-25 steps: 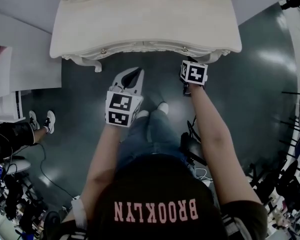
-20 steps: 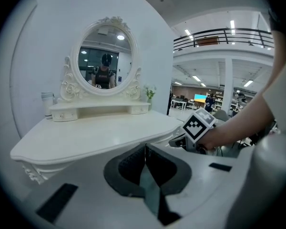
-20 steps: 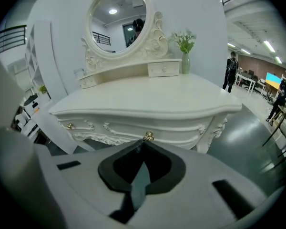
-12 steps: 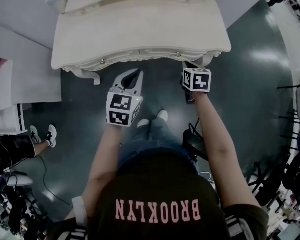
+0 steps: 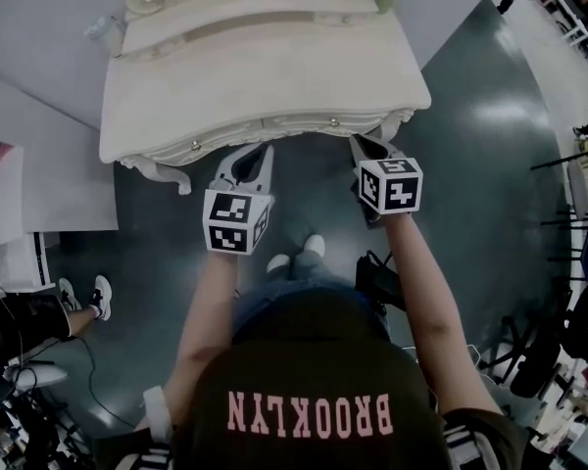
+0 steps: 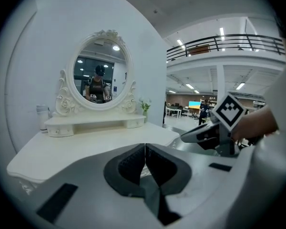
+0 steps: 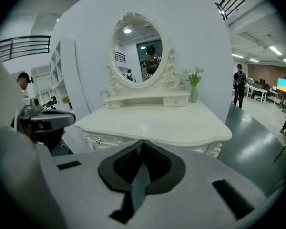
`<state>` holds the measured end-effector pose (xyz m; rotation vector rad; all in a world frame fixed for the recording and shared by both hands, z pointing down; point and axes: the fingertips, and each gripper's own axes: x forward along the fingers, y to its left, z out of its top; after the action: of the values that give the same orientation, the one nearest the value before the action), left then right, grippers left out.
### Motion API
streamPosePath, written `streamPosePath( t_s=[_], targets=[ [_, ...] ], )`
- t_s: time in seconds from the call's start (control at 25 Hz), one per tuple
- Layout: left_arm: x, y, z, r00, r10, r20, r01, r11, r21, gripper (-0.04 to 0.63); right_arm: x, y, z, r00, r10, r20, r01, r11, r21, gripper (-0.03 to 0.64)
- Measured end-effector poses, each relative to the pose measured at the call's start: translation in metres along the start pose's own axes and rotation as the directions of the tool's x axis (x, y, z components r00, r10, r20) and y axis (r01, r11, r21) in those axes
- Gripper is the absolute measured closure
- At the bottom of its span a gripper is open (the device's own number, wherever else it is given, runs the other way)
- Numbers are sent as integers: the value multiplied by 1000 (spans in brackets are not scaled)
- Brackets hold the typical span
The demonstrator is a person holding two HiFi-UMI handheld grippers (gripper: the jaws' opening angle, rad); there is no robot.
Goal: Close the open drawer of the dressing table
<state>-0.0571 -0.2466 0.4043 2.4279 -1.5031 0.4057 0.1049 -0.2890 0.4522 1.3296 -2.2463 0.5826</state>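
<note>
Checking drawer (image 5: 265, 125): front looks flush with dressing table (image 5: 274, 67) | left gripper (image 5: 263, 152) clenched, empty | right gripper (image 5: 359, 142) clenched, empty | tip: keep those 2 clear of knobs (image 5: 195, 146)

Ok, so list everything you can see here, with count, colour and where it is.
dressing table: one, cream, against the wall ahead of the person
oval mirror: one, cream carved frame, upright at the table's back
drawer knobs: two, brassy, on the table's front
vase with green sprigs: one, pale, table's back right
bottle: one, whitish, table's back left
floor: dark, glossy
bystander's trainers: pair, black and white, far left
left gripper: pale grey, shut, empty, before the table's front
right gripper: pale grey, shut, empty, near the table's right front leg
</note>
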Motion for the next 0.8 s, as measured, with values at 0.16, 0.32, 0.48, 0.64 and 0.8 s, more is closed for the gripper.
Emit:
streamPosePath(
  t_s=[0.16,0.32,0.48,0.64,0.8],
  targets=[
    [1,-3,17,999,-18,37,17,999,28,591,-27,11,28,995,6,98,-3,999,-32,620],
    [-2,-8,37,996,-32,83,27,998,59,591,-58,11,52,979,-22,202,30,999,-38,620],
    [-4,-13,56,991,-40,125,29,996,86,591,-90,5,70,952,-66,298,76,997,-24,620],
    [-7,-19,80,984,-47,174,27,993,115,591,-129,1,88,906,-87,414,88,996,17,620],
    [-13,-26,104,971,-57,231,25,990,136,591,-162,1,104,863,-100,494,126,992,-19,620]
  ],
)
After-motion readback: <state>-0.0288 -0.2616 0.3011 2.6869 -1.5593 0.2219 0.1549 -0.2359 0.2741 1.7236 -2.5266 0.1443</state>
